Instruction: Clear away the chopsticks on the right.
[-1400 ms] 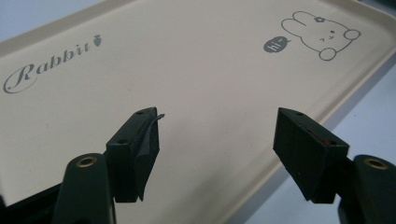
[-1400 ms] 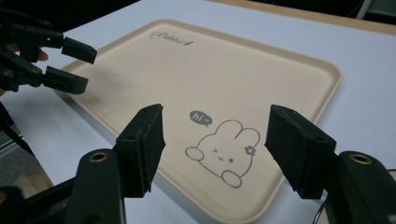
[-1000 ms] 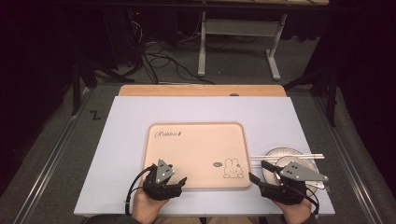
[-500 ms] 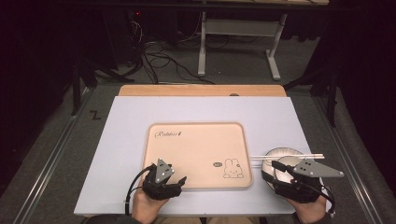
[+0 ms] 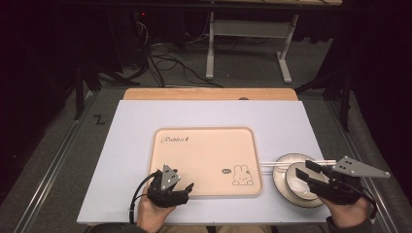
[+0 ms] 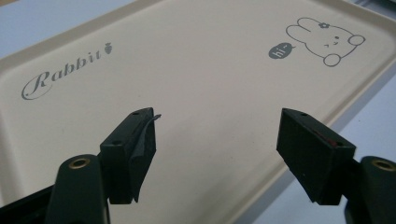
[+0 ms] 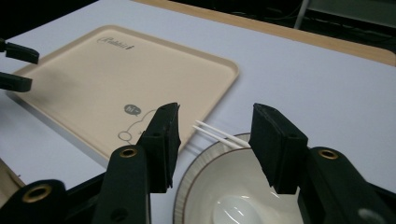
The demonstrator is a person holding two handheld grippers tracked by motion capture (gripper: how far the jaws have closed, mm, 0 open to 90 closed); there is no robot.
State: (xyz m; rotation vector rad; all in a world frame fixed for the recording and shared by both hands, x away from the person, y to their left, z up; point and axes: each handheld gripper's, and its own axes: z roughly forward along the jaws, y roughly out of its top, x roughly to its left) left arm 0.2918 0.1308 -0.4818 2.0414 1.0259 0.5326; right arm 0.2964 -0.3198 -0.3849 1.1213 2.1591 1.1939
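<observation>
Just under the right tool [image 5: 310,175], jaws wide: bowl [image 5: 297,180] with chopsticks [image 5: 291,164] across its rim. Moved forward over it since a second ago; grasp looks imminent. Left tool [image 5: 180,188] wide, over tray [image 5: 204,145].

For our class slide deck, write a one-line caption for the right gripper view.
Open right gripper poised over a white bowl with chopsticks across its rim, beside a beige rabbit tray.
</observation>
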